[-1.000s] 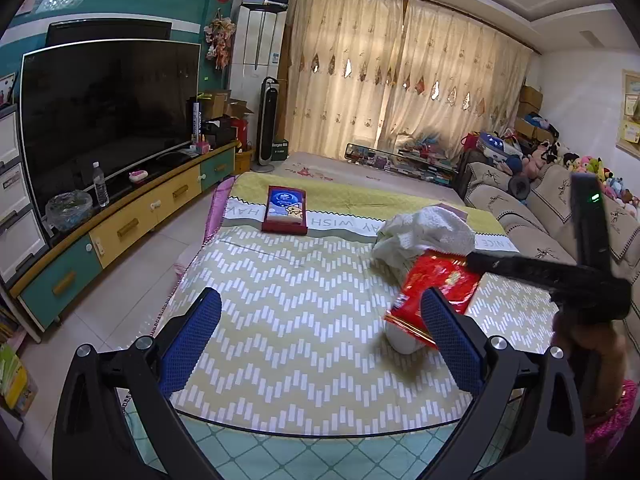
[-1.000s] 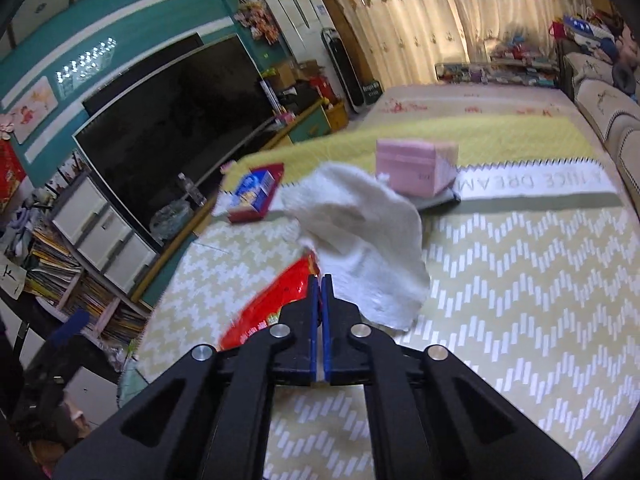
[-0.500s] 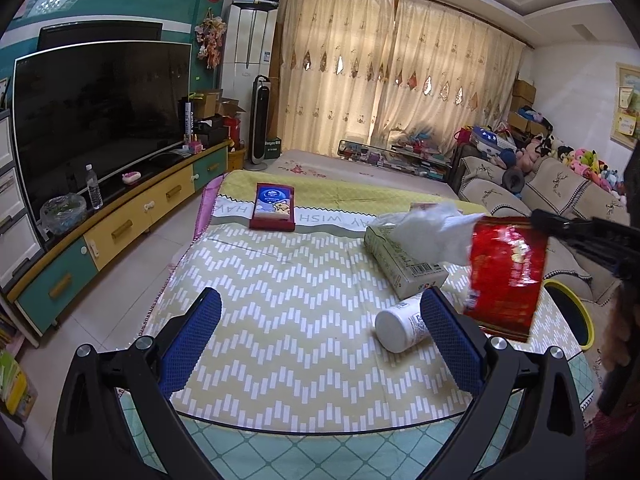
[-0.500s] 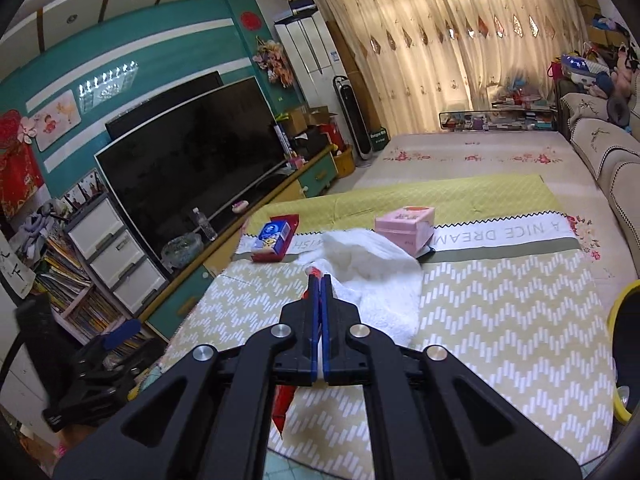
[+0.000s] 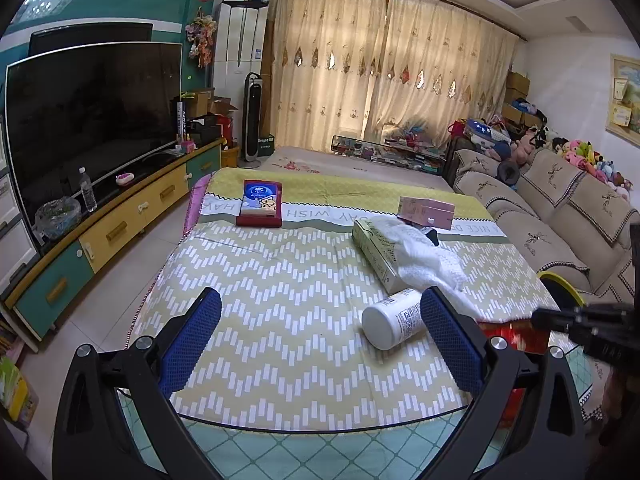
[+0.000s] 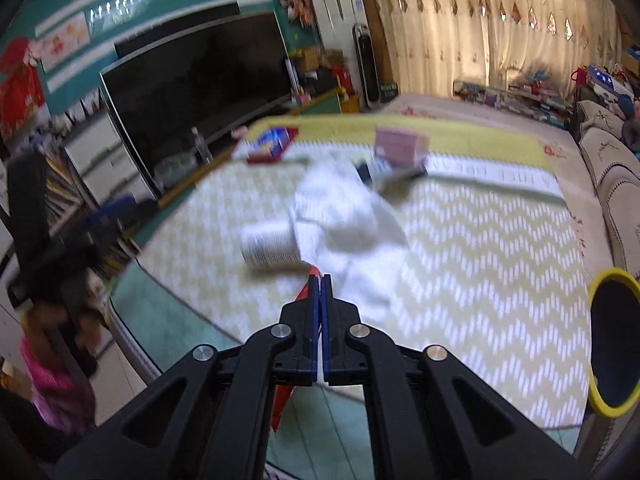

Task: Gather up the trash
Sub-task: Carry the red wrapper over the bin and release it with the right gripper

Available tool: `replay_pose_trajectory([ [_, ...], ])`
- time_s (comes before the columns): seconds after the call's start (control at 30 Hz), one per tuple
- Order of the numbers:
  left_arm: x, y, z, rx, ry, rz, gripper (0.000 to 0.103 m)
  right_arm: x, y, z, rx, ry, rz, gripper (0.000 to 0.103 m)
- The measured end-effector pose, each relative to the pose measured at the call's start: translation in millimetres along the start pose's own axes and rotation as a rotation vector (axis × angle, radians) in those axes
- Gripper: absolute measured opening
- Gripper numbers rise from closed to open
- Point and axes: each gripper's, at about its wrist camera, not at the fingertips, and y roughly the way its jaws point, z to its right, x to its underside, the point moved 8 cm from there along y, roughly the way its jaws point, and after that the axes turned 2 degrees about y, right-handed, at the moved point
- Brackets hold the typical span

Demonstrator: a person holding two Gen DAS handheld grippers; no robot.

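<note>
My right gripper (image 6: pixel 319 280) is shut on a red snack wrapper (image 6: pixel 284 400) that hangs below its fingers; the wrapper shows in the left wrist view (image 5: pixel 516 336) at the table's right front edge, with the right gripper (image 5: pixel 538 316) beside it. My left gripper (image 5: pixel 320 332) is open and empty above the table's near edge. A white crumpled paper (image 5: pixel 424 256) drapes over a green carton (image 5: pixel 376 248). A white bottle (image 5: pixel 394 322) lies on its side in front of them. A yellow-rimmed black bin (image 6: pixel 614 344) stands right of the table.
A red and blue box (image 5: pixel 260 202) and a pink box (image 5: pixel 426 210) lie at the table's far end. The table has a chevron cloth (image 5: pixel 280 288). A TV cabinet (image 5: pixel 100 232) runs along the left. A sofa (image 5: pixel 560 216) stands on the right.
My right gripper has carried the red wrapper down and right, off the paper toward the table's right front edge. The white paper now lies on the carton. The left gripper stayed put.
</note>
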Motion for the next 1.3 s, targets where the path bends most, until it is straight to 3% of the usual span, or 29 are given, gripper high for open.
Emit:
replay_pose_trajectory([
  [0.27,1,1,6,0.006,0.008,-0.005,0.098,23,-33,52,0.124,0.074,0.015,0.001],
  [0.6,2,3,23,0.028,0.042,-0.011,0.098,12,-111,158,0.34,0.296,0.222,0.001],
  [0.83,2,7,31,0.03,0.059,-0.022,0.098,14,-142,239,0.521,0.43,0.306,0.001],
  [1.03,2,15,42,0.038,0.079,-0.039,0.098,21,-142,308,0.661,0.518,0.316,0.001],
  [1.3,3,28,52,0.051,0.092,-0.069,0.098,38,-109,367,0.719,0.612,0.263,0.001],
])
